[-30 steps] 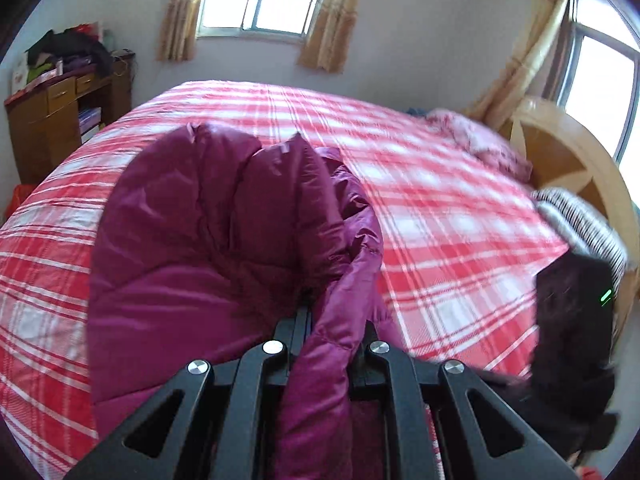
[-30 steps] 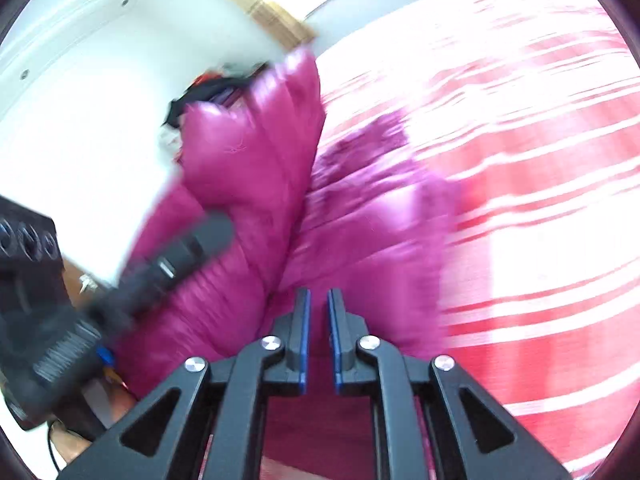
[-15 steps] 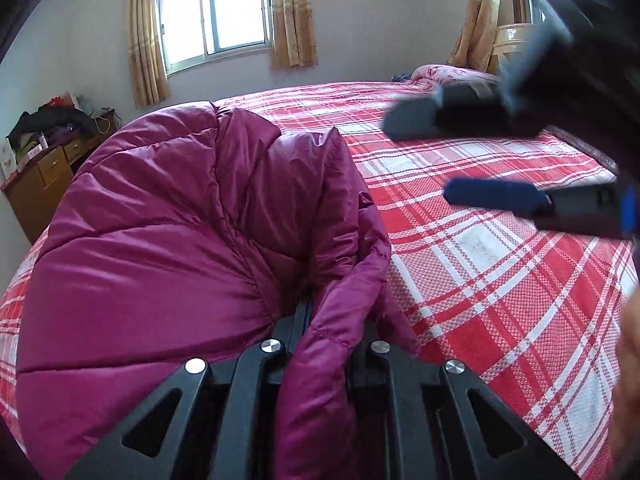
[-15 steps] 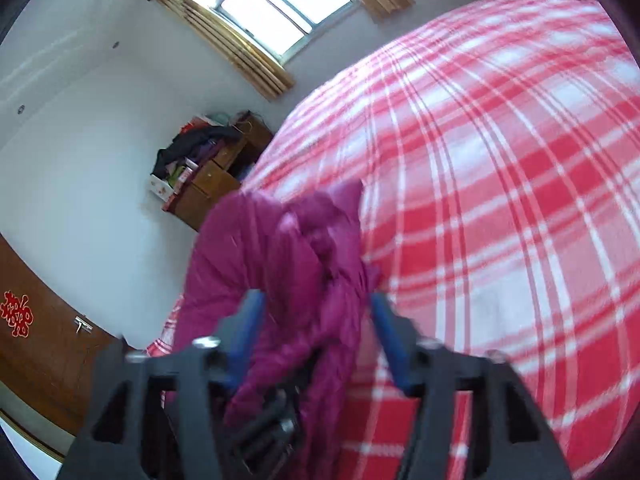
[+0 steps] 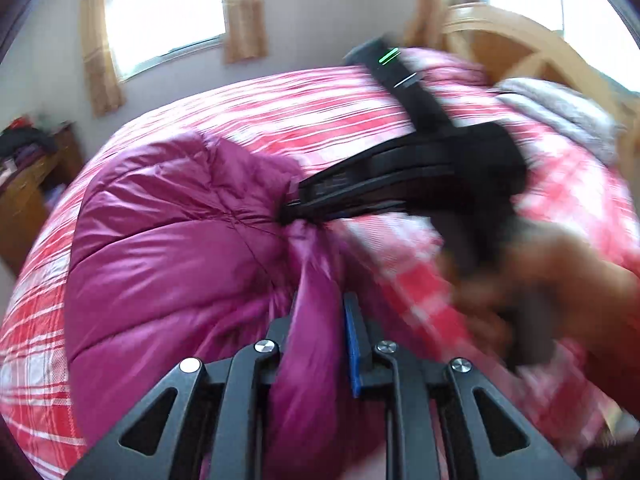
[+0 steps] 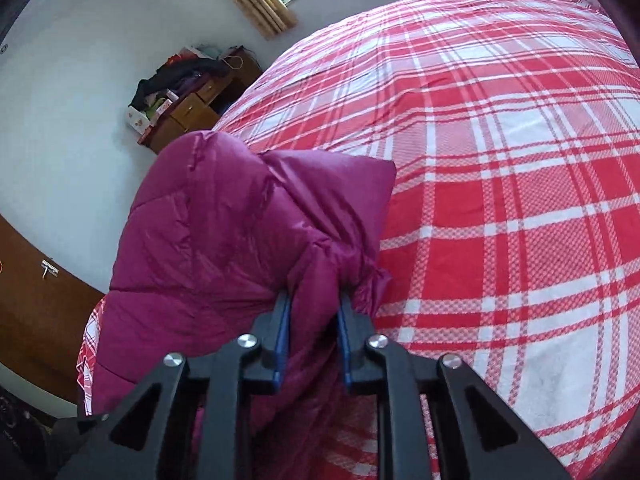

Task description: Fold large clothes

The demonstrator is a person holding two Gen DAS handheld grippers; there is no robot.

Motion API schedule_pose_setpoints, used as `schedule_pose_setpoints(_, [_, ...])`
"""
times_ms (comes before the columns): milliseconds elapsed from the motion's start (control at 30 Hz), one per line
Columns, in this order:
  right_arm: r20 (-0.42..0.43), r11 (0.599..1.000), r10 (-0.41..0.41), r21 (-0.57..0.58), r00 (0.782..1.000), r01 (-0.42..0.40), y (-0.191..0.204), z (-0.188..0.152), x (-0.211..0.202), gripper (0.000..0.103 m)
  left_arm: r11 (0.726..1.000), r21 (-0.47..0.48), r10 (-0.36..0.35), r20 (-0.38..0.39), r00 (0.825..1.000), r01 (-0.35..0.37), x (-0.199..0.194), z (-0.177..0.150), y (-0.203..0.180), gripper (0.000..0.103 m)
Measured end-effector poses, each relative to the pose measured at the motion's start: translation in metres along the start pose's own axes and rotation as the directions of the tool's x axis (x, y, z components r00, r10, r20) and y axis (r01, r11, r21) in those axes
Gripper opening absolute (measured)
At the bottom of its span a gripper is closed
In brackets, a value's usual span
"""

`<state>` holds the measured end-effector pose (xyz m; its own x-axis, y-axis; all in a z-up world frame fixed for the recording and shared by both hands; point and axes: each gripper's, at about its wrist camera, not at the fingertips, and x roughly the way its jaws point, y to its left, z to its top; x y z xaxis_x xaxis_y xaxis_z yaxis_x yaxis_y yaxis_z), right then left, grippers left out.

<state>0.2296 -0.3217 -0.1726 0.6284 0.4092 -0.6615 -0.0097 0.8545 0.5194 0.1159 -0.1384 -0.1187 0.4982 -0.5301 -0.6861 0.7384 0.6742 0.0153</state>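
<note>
My left wrist camera looks down along its fingers, close over the magenta puffer jacket, facing the wooden headboard. My right wrist camera sits just as close, angled down across the red plaid bed. Both share the jacket, bed and cluttered dresser.

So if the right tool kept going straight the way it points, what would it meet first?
The purple jacket: the right tool is already shut on a fold of it, having just closed, and the padded bulk rises directly ahead. Beyond that lies the plaid bed, though depth is hard to judge.
</note>
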Motion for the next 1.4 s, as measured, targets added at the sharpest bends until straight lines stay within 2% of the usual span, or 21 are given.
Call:
schedule_pose_setpoints(67, [0.0,1.0,-0.007,-0.005,1.0,0.007,-0.001,-0.001,-0.001,0.02,0.994,-0.035,-0.108,0.017,0.994,0.108,-0.031,-0.009,0.016,0.019])
schedule_pose_setpoints(133, [0.003,0.999,-0.021,-0.025,1.0,0.021,0.001,-0.002,0.0,0.02,0.974,-0.112,-0.19,0.063,0.98,0.196,-0.056,-0.014,0.042,0.019])
schedule_pose_setpoints(200, [0.006,0.999,-0.028,-0.04,1.0,0.028,0.003,-0.001,0.002,0.02,0.95,-0.182,-0.235,0.12,0.965,0.254,-0.073,-0.015,0.067,0.019])
schedule_pose_setpoints(233, [0.008,0.999,-0.029,-0.044,1.0,0.03,0.004,-0.001,0.002,0.02,0.947,-0.217,-0.208,0.149,0.967,0.237,-0.077,-0.011,0.082,0.019])
schedule_pose_setpoints(300, [0.01,0.998,-0.032,-0.046,0.999,0.033,0.005,0.0,0.004,0.02,0.948,-0.285,-0.098,0.163,0.982,0.142,-0.074,-0.003,0.104,0.019])
schedule_pose_setpoints(367, [0.014,0.998,-0.032,-0.046,0.999,0.033,0.005,-0.001,0.003,0.02,0.936,-0.329,-0.069,0.176,0.982,0.125,-0.064,0.007,0.12,0.019])
schedule_pose_setpoints(400, [0.017,0.998,-0.033,-0.047,0.999,0.033,0.006,-0.002,0.002,0.021,0.933,-0.343,-0.056,0.17,0.984,0.112,-0.055,0.015,0.126,0.019])
schedule_pose_setpoints(500, [0.018,0.998,-0.039,-0.051,0.999,0.04,0.007,-0.002,0.003,0.021,0.947,-0.318,0.004,0.129,0.992,0.037,-0.025,0.039,0.13,0.019])
schedule_pose_setpoints(567, [0.019,0.997,-0.05,-0.06,0.999,0.051,0.01,-0.003,0.003,0.021,0.946,-0.325,0.041,0.08,0.996,-0.013,0.0,0.051,0.13,0.019])
schedule_pose_setpoints(700, [0.019,0.993,-0.072,-0.092,0.997,0.073,0.013,-0.004,0.004,0.021,0.929,-0.369,0.037,-0.002,0.999,-0.035,0.034,0.049,0.141,0.019])
schedule_pose_setpoints(800, [0.013,0.994,-0.06,-0.092,0.998,0.061,0.01,-0.002,0.007,0.021,0.937,-0.343,0.058,-0.044,0.997,-0.069,0.049,0.042,0.13,0.019])
schedule_pose_setpoints(1033, [0.017,0.997,-0.02,-0.078,1.0,0.021,0.001,-0.002,0.01,0.02,0.945,-0.296,0.137,-0.032,0.99,-0.14,0.074,0.035,0.124,0.019])
schedule_pose_setpoints(1133, [0.02,0.994,-0.054,-0.092,0.998,0.055,0.004,0.0,0.013,0.02,0.942,-0.295,0.147,-0.062,0.987,-0.159,0.085,0.038,0.127,0.019])
schedule_pose_setpoints(1267, [0.02,0.988,-0.091,-0.121,0.996,0.092,0.011,0.001,0.011,0.02,0.945,-0.276,0.166,-0.057,0.984,-0.175,0.08,0.038,0.123,0.019])
schedule_pose_setpoints(1367, [0.04,0.982,-0.121,-0.141,0.992,0.126,0.019,-0.001,-0.01,0.027,0.953,-0.253,0.16,-0.057,0.985,-0.169,0.069,0.037,0.118,0.019])
schedule_pose_setpoints(1400, [0.067,0.982,-0.108,-0.149,0.992,0.117,0.023,-0.002,-0.025,0.027,0.955,-0.251,0.15,-0.059,0.987,-0.16,0.065,0.038,0.119,0.019])
